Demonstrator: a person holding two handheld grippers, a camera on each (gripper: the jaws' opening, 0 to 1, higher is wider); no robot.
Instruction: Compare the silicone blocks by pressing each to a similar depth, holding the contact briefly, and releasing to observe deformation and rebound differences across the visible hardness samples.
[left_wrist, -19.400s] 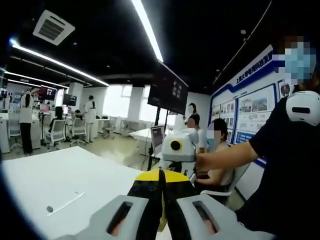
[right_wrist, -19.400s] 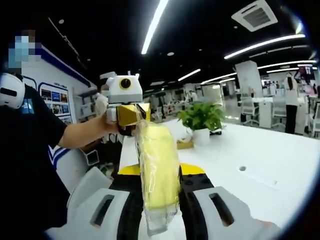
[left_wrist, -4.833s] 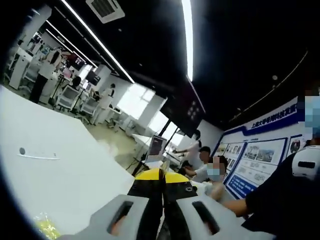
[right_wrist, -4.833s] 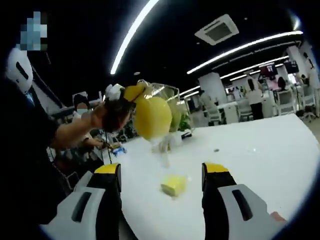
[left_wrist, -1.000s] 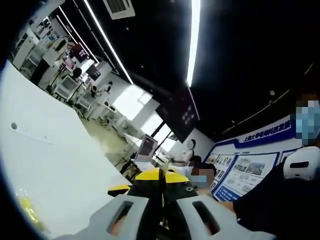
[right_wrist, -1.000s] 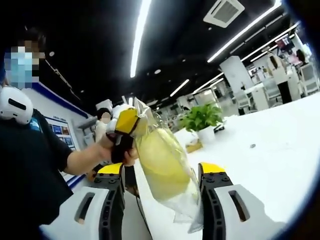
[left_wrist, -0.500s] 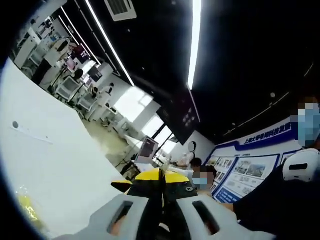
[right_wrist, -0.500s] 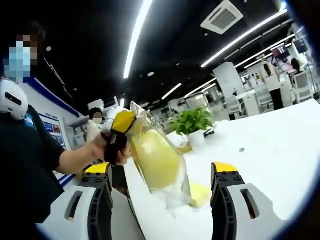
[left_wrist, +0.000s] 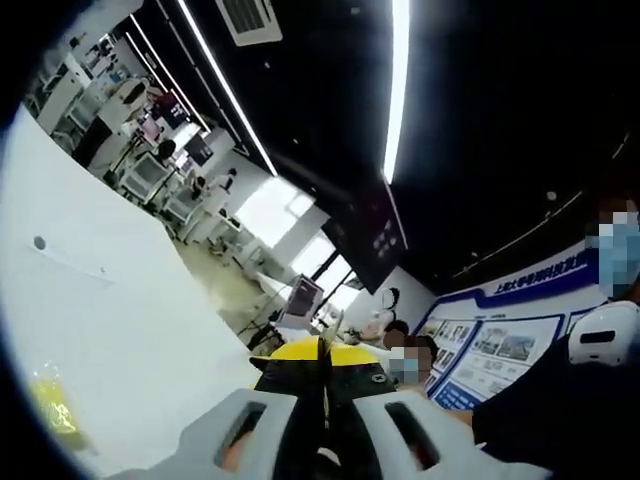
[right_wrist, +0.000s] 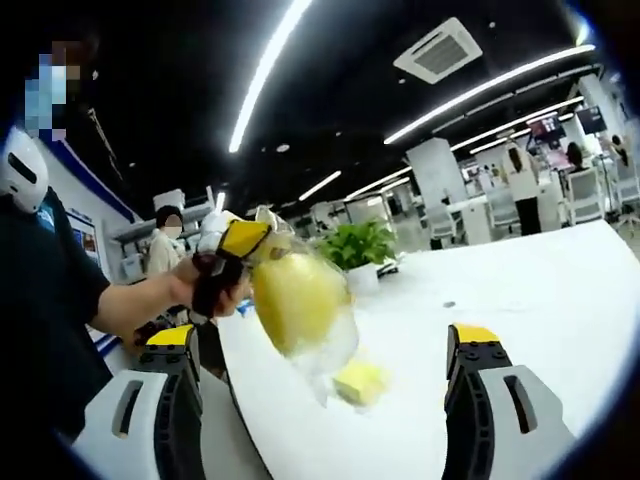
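Observation:
In the right gripper view my left gripper (right_wrist: 238, 240), held in a hand, is shut on the top of a clear plastic bag (right_wrist: 330, 352). A rounded yellow silicone block (right_wrist: 295, 295) hangs inside the bag, above the table. A small yellow silicone block (right_wrist: 360, 382) lies on the white table (right_wrist: 540, 290) below the bag. My right gripper (right_wrist: 322, 336) is wide open, its jaws either side of the bag and not touching it. In the left gripper view the left gripper (left_wrist: 321, 352) shows its yellow tips pressed together. Another yellow piece (left_wrist: 48, 402) lies at the lower left on the table (left_wrist: 110, 320).
A potted green plant (right_wrist: 358, 244) stands further back on the table. A person in a dark shirt (right_wrist: 45, 290) is at the left. Desks, chairs and other people are in the background of the office.
The right gripper's jaws have opened wider. The bag with the yellow block has moved up and left, out from between them, and the small yellow block on the table now shows below.

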